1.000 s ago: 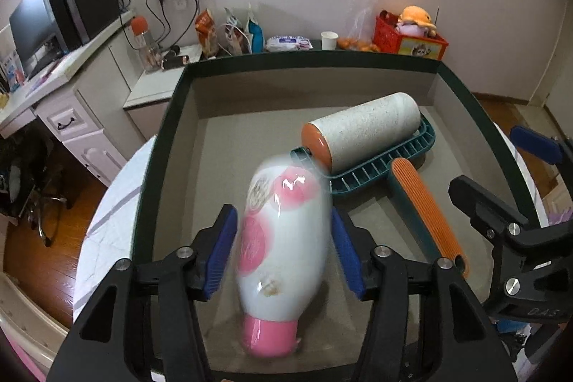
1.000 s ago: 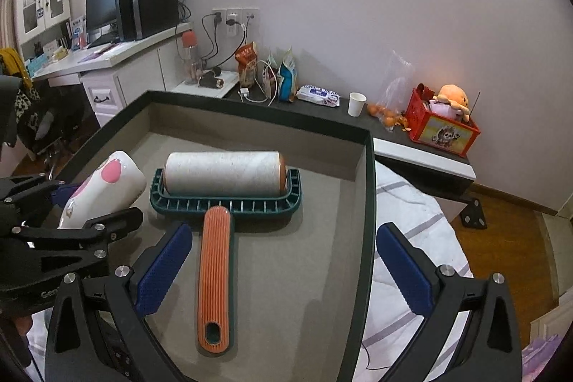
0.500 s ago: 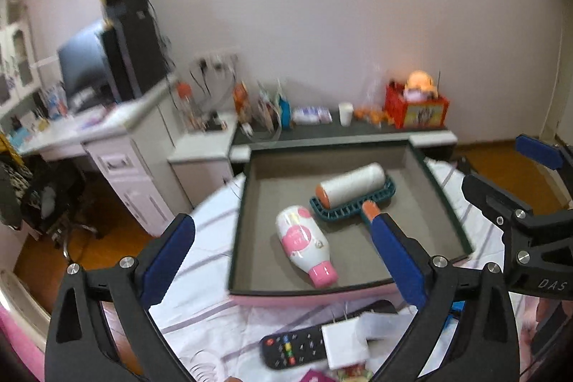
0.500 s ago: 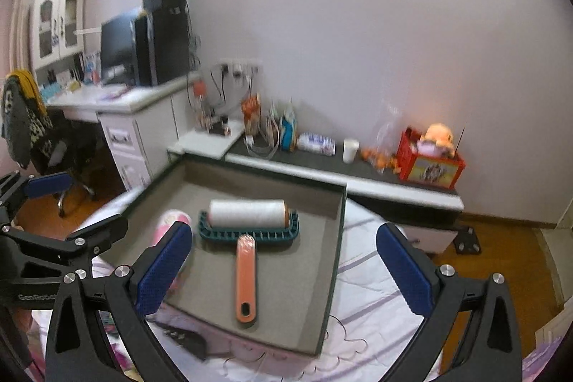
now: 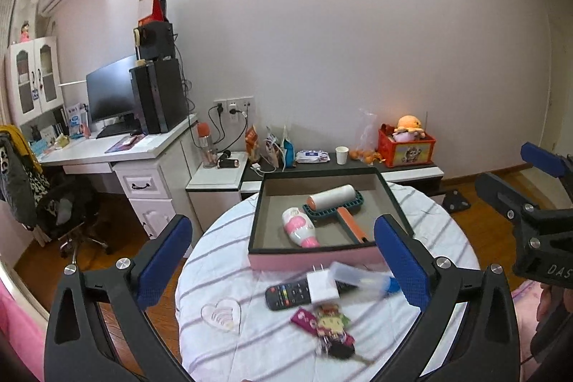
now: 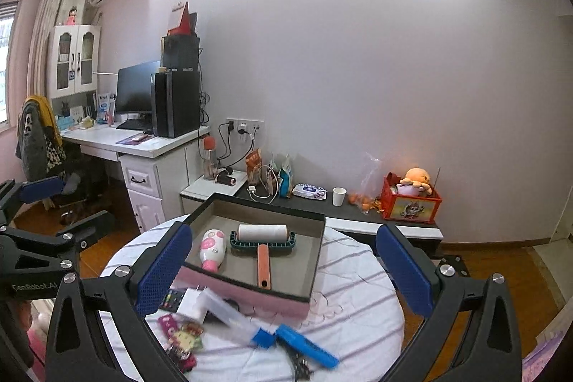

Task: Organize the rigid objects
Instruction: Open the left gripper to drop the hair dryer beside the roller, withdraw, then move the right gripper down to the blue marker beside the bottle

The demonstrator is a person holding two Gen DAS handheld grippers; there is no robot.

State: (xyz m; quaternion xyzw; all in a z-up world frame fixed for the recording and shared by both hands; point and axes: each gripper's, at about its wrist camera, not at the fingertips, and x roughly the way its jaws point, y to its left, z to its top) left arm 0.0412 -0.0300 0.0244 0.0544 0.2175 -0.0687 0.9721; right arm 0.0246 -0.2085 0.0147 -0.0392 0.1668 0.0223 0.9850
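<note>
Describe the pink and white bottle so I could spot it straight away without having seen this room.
On the round table with the striped cloth sits a shallow box with dark walls and a pink front. The bottle lies on its side inside, left of the lint roller. It is the only white, pink-spotted thing there, with a pink cap.

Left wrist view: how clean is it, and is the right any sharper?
Left wrist view: fisheye bends the walls; ceiling glare washes the top; the remote control and white charger smear. Right wrist view: same glare; the blue pen blurs; the tray reads sharp.
</note>
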